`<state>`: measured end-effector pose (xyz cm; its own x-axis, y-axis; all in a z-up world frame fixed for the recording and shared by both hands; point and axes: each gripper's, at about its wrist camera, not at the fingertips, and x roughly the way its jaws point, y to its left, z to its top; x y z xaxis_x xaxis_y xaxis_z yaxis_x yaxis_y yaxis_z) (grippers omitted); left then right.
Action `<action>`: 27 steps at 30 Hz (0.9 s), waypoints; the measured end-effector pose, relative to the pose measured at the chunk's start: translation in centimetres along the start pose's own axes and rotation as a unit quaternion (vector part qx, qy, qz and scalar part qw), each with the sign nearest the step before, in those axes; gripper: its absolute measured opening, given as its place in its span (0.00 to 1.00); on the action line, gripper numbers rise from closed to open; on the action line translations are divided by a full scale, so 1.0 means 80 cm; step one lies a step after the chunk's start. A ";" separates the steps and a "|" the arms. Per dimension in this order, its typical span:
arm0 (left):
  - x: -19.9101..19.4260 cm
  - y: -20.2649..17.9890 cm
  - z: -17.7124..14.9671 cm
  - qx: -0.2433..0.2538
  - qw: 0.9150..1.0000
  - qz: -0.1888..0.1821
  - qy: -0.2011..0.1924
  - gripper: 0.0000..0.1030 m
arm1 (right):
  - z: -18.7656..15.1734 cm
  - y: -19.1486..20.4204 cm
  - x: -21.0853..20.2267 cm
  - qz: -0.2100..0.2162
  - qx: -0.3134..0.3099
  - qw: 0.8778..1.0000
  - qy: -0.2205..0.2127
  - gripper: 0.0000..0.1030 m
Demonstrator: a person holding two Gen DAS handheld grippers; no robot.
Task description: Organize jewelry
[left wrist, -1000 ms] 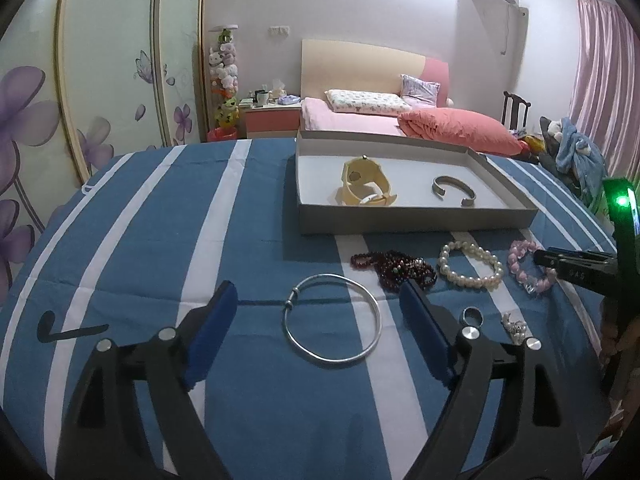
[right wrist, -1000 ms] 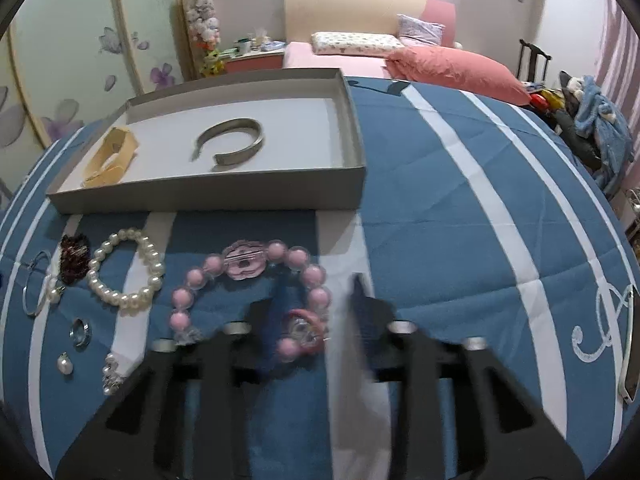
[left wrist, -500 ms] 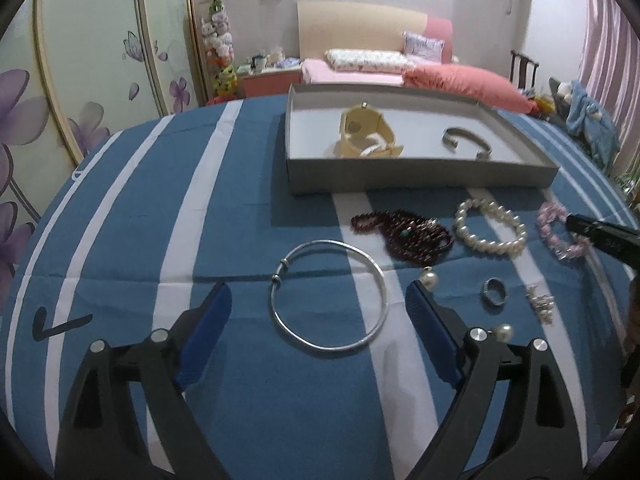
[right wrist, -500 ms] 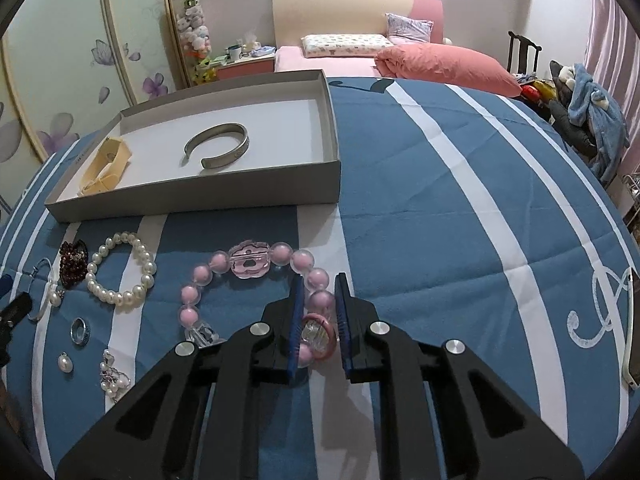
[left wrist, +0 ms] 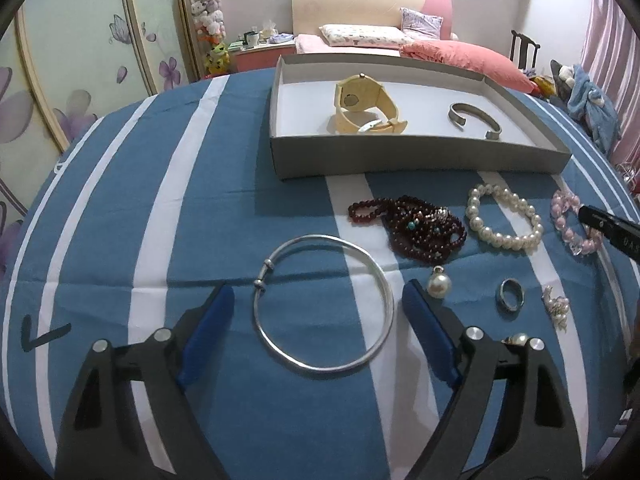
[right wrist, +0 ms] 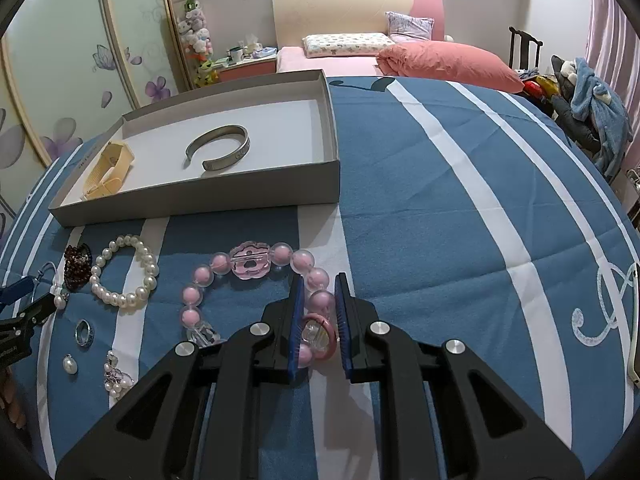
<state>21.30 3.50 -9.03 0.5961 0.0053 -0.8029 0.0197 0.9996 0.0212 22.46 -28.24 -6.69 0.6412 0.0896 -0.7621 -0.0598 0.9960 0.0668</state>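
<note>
Here the right gripper (right wrist: 318,300) pinches the pink bracelet (right wrist: 256,276), angled downward.

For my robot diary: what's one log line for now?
left gripper: closing, around silver bangle | right gripper: shut on pink bracelet

bare cloth (right wrist: 440,200) right, tray (right wrist: 200,196) ahead
</note>
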 end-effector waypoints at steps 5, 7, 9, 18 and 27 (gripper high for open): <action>0.000 -0.006 0.001 0.006 1.000 -0.002 -0.003 0.73 | 0.000 -0.001 0.002 0.002 0.002 1.000 0.000 0.16; 0.000 -0.007 0.001 0.006 1.000 -0.002 -0.003 0.73 | 0.000 -0.001 0.001 0.002 0.002 1.000 0.000 0.16; 0.000 -0.007 0.001 0.006 1.000 -0.002 -0.003 0.72 | 0.000 -0.001 0.001 0.002 0.002 1.000 0.000 0.16; -0.002 -0.008 0.000 0.003 1.000 -0.006 -0.008 0.66 | -0.001 0.001 -0.005 0.021 0.003 1.000 -0.014 0.14; -0.013 0.000 -0.006 -0.009 1.000 -0.005 -0.019 0.66 | -0.001 0.016 -0.015 0.031 -0.011 0.999 -0.034 0.13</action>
<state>20.32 3.54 -8.49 0.6261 -0.0057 -0.7797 0.0111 0.9999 0.0016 21.55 -27.04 -5.73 0.6857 0.1510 -0.7120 -0.1167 0.9884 0.0972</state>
